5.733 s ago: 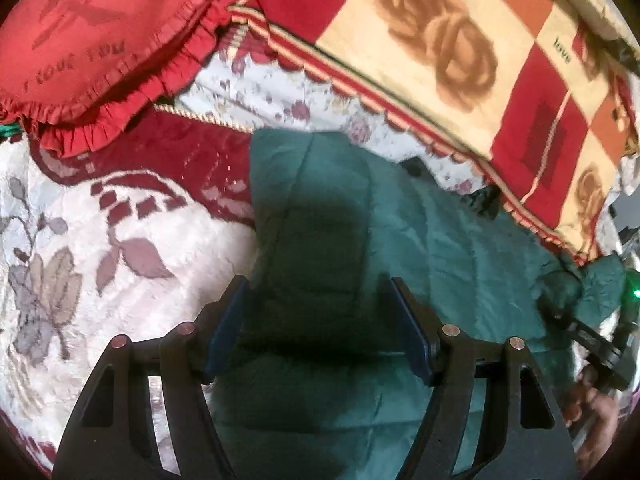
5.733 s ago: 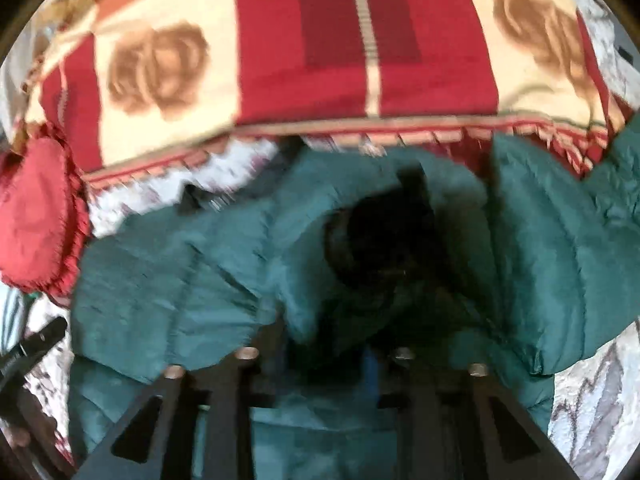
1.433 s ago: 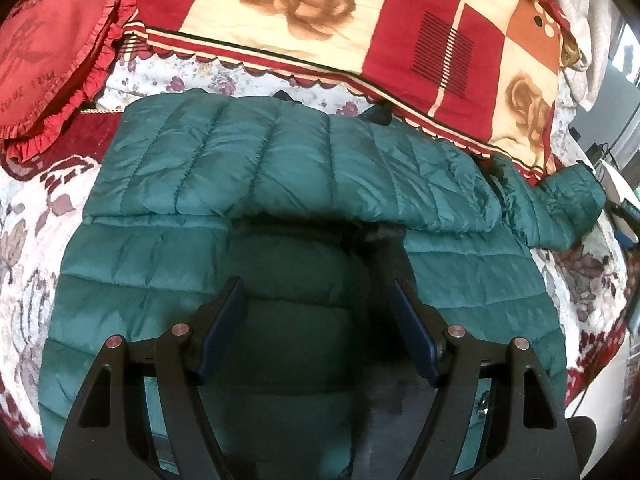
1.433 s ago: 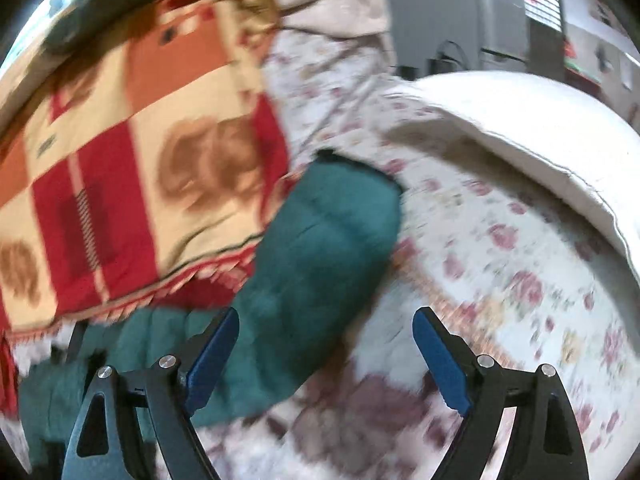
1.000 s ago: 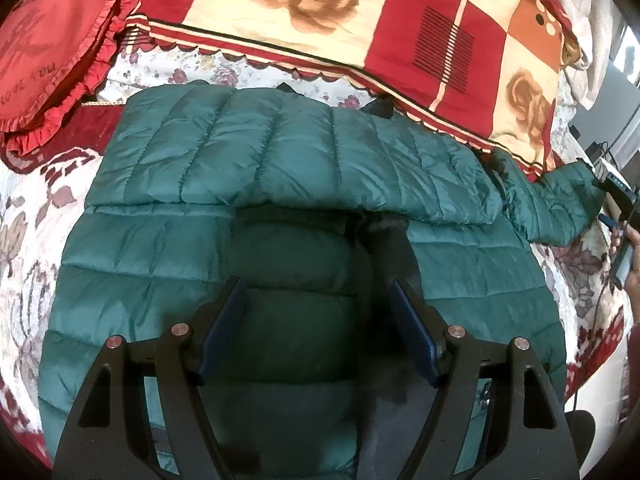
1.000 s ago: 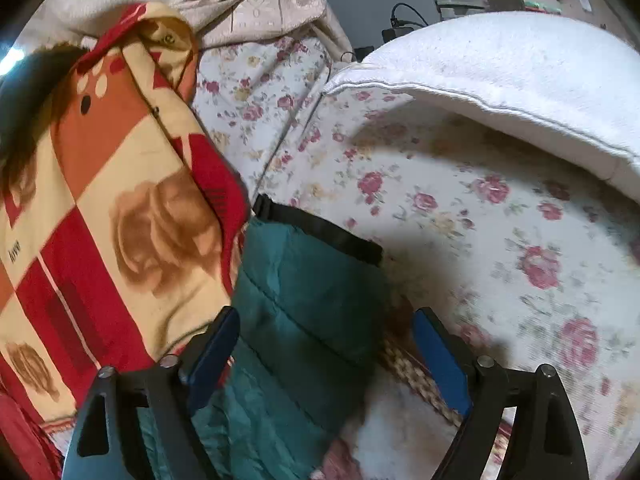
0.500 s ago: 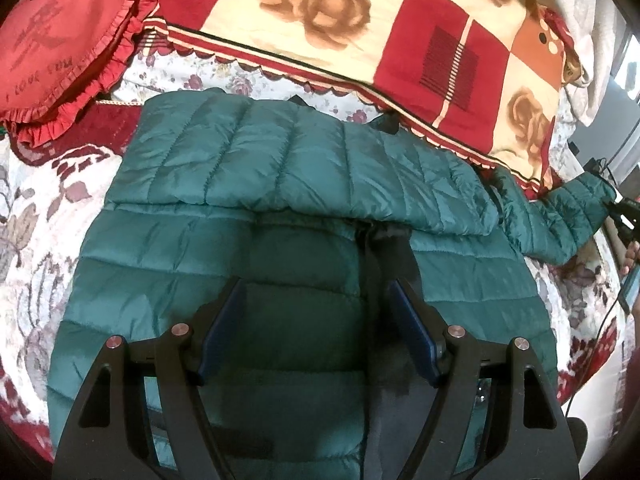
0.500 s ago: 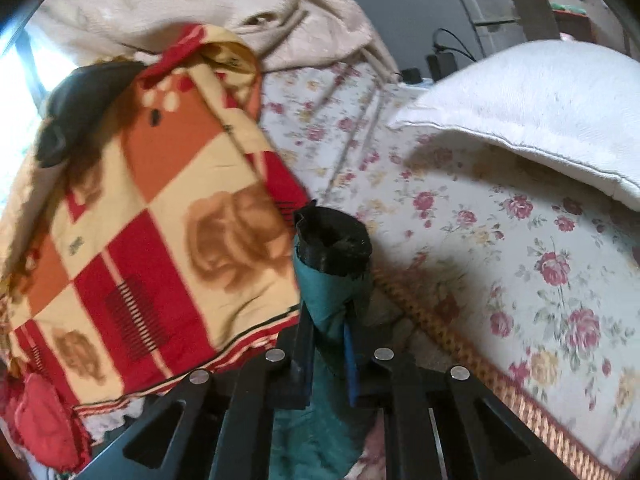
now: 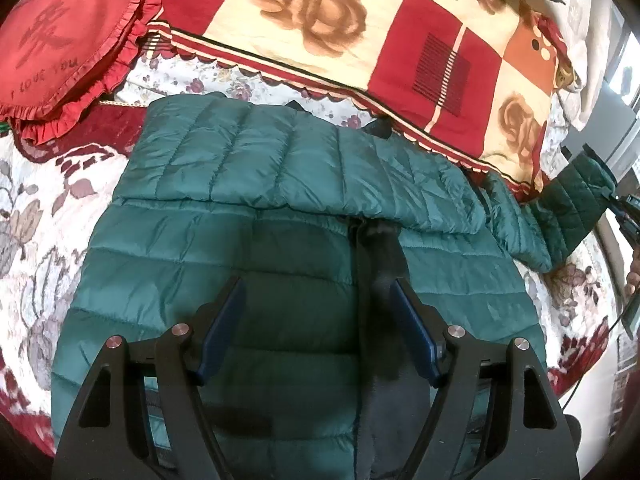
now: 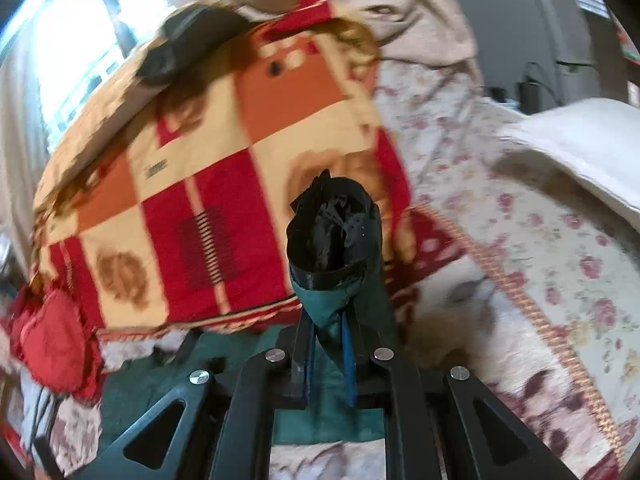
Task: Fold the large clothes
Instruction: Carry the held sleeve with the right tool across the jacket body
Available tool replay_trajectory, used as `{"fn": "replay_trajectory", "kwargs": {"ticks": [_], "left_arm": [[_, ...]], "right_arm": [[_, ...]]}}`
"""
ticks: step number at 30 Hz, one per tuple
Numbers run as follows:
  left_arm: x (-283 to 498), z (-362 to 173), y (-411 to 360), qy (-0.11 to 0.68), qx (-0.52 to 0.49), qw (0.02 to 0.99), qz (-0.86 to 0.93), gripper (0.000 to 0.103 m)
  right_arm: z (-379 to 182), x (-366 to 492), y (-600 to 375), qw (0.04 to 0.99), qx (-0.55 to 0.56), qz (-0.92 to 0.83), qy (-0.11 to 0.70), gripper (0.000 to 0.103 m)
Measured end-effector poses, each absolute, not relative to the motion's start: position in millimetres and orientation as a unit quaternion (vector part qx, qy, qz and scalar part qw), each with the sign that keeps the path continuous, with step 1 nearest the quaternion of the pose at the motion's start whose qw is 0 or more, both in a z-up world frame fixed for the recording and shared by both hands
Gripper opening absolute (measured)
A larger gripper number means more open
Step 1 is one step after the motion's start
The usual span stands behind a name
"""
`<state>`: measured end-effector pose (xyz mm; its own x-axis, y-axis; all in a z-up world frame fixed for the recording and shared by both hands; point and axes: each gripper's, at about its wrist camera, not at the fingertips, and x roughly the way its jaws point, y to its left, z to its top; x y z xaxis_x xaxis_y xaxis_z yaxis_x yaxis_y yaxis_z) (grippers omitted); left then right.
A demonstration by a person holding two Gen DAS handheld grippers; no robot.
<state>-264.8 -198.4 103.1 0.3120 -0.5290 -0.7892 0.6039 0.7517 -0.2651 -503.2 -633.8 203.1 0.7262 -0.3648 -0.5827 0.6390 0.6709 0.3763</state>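
Green puffer jacket [image 9: 280, 248] spread on floral bed [image 9: 36, 216] w/ heart cushion [image 9: 68, 44] & rose blanket [image 9: 360, 28] behind; left tool [image 9: 318, 320] wide open, empty above it; right tool [image 10: 328, 344] clamped on sleeve cuff [image 10: 334, 236].

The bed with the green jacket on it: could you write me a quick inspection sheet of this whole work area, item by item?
Surface: bedspread, floral, white and dark red.
Job's things: green puffer jacket lies flat, one sleeve folded across its chest; the other sleeve is lifted off to the side by its cuff.
Clutter: red heart cushion; red and cream rose blanket; white pillow.
Grippers: left gripper open, above the jacket's front, nothing between its fingers; right gripper shut on the sleeve just behind the cuff.
Cables: dark cords by the wall, past the bed.
Surroundings: bright window; the person's hand at the edge.
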Motion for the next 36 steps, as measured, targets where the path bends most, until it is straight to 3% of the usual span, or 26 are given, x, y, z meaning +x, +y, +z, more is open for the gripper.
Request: {"fn": "replay_trajectory", "kwargs": {"ticks": [36], "left_arm": [[-247, 102, -159, 0.476, 0.001, 0.811, -0.340, 0.075]], "right_arm": [[176, -349, -472, 0.897, 0.284, -0.087, 0.328, 0.011]]}}
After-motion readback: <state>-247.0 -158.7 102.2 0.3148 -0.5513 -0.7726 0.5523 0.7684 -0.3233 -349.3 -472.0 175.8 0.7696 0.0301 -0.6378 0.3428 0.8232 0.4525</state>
